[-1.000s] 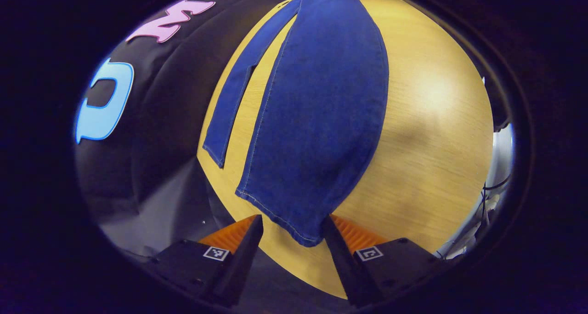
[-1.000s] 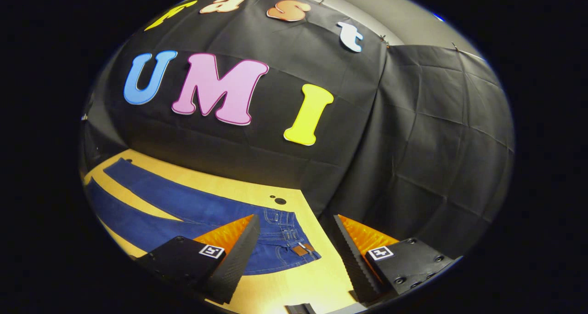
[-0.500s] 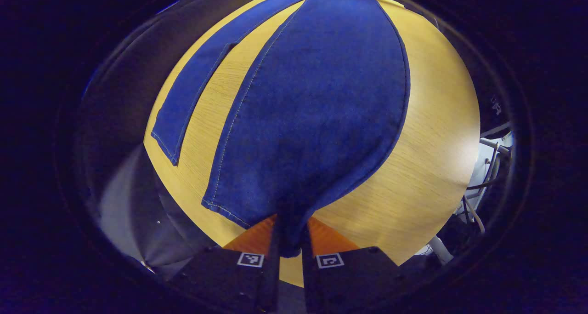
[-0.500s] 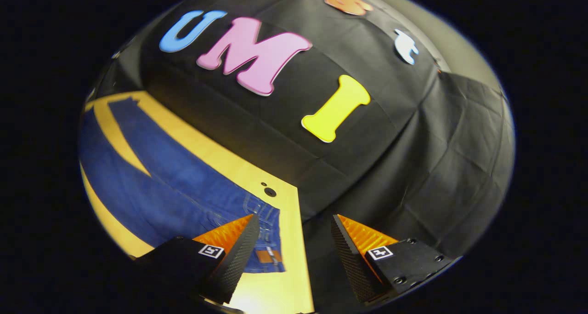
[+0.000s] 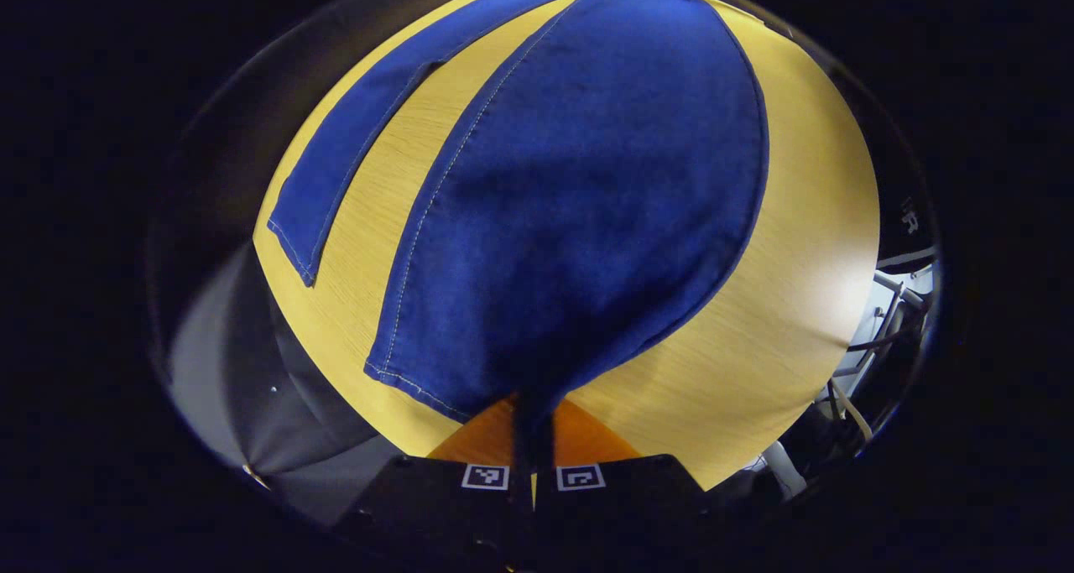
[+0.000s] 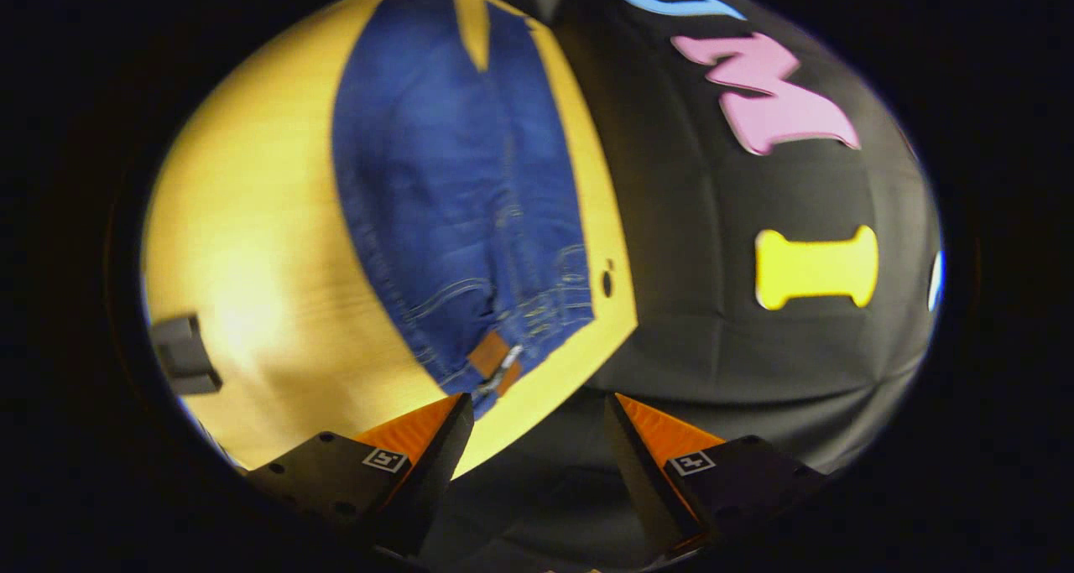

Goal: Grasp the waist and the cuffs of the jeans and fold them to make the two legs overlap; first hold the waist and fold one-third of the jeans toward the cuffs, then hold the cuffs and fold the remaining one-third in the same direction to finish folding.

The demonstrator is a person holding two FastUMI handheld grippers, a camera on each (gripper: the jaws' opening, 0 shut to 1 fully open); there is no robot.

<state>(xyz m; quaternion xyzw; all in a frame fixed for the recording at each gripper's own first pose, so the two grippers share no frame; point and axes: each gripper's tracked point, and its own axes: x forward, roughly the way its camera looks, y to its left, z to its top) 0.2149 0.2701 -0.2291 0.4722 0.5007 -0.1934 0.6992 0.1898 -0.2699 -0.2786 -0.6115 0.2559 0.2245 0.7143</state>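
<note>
Blue jeans (image 5: pixel 587 187) lie flat on a yellow wooden table (image 5: pixel 789 288), legs spread apart. In the left gripper view my left gripper (image 5: pixel 534 426) is shut on the cuff of the nearer leg, whose fabric is pinched between the fingers; the other leg (image 5: pixel 352 158) lies to the left. In the right gripper view the jeans (image 6: pixel 445 187) run away from me, waist nearest, with a brown patch (image 6: pixel 491 356) on the waistband. My right gripper (image 6: pixel 537 422) hangs open just short of the waist, over the table's corner, holding nothing.
The booth's black cloth wall (image 6: pixel 713 338) stands close on the right of the right gripper view. A small dark hole (image 6: pixel 607 281) marks the table beside the waist. Cables and pipes (image 5: pixel 881 321) lie past the table edge. A grey object (image 6: pixel 185 355) sits at the table's left rim.
My left gripper went from open around the cuff to shut on it. My right gripper swung round from facing the wall to looking along the jeans from the waist end, staying open.
</note>
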